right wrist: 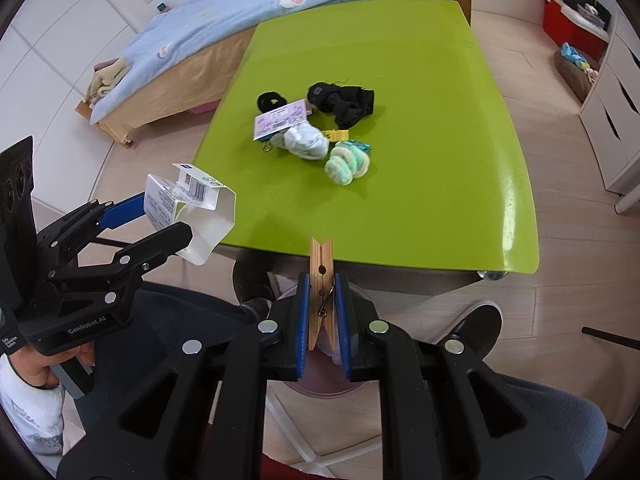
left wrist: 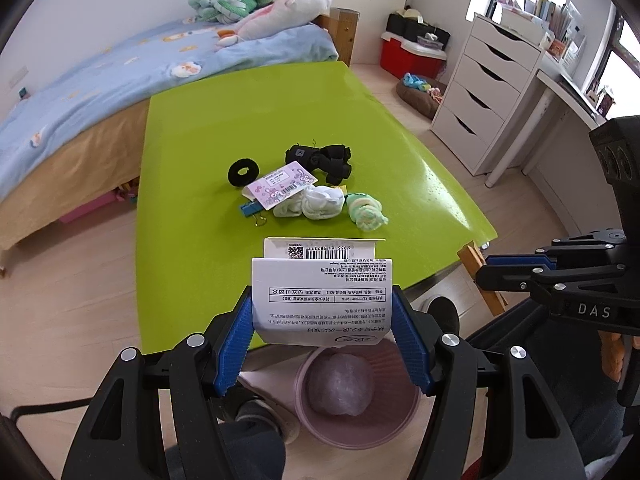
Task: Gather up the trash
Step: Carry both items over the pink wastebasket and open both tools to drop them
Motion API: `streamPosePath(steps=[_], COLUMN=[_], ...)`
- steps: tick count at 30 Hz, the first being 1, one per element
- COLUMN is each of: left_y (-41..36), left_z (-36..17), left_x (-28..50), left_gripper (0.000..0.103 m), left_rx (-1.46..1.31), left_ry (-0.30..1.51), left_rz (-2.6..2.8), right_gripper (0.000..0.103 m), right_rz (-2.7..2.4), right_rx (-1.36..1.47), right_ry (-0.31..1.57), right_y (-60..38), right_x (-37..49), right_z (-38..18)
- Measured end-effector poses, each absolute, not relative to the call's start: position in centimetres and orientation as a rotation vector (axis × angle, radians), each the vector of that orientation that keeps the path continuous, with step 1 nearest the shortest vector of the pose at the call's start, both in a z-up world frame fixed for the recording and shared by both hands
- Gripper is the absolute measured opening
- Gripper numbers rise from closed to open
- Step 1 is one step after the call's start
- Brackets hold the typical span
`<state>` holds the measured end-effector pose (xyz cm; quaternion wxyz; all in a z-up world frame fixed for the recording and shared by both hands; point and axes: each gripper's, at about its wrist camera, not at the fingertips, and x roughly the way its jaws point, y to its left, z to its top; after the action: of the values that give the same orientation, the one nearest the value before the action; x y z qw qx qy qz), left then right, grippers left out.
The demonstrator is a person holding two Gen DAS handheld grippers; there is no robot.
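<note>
My left gripper (left wrist: pixel 323 300) is shut on a folded white cardboard packaging sleeve (left wrist: pixel 320 276) with a barcode, held above the near edge of the green table (left wrist: pixel 248 112). Just below it on the floor stands a pink ribbed bin (left wrist: pixel 382 358) with crumpled clear plastic inside. My right gripper (right wrist: pixel 322 280) is shut on a wooden clothespin (right wrist: pixel 321 264), which stands upright between the blue pads, over the table's near edge. In the right wrist view the left gripper (right wrist: pixel 164 218) with the sleeve (right wrist: pixel 208 216) is at the left. The right gripper (left wrist: pixel 480 276) shows at the right of the left wrist view.
On the table lie a black hair tie (left wrist: pixel 243 171), a pink printed tag (left wrist: pixel 280 186), black socks (left wrist: pixel 324 160), white socks (left wrist: pixel 316 204), green-white socks (left wrist: pixel 366 210) and a blue binder clip (left wrist: pixel 252 210). A bed stands behind, white drawers to the right. A person's legs and shoes are beside the bin.
</note>
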<state>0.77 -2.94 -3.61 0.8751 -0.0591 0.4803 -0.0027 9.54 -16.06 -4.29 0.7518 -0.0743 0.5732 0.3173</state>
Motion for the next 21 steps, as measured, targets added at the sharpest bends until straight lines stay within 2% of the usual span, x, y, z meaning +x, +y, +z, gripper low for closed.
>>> streamPosePath(steps=[16, 18, 19, 21], left_y=[-2.8, -2.6, -2.6, -2.5], left_z=[-2.6, -2.8, -2.8, -2.9], left_x=[-4.5, -4.8, -4.8, -5.0], left_gripper=[0.063, 0.063, 0.063, 0.063], left_rx=[-0.176, -0.181, -0.182, -0.184], left_ry=[0.974, 0.976, 0.978, 0.980], left_rz=[0.035, 0.038, 0.038, 0.038], right_gripper=[0.013, 0.017, 0.023, 0.066], right_rz=[0.822, 0.829, 0.822, 0.805], right_rx=[-0.192, -0.197, -0.205, -0.207], right_ry=[1.331, 1.337, 1.337, 1.326], right_y=[-14.6, -14.3, -14.3, -14.4], right_x=[4.8, 4.7, 4.6, 4.7], right_z=[-7.2, -7.4, -7.5, -7.4])
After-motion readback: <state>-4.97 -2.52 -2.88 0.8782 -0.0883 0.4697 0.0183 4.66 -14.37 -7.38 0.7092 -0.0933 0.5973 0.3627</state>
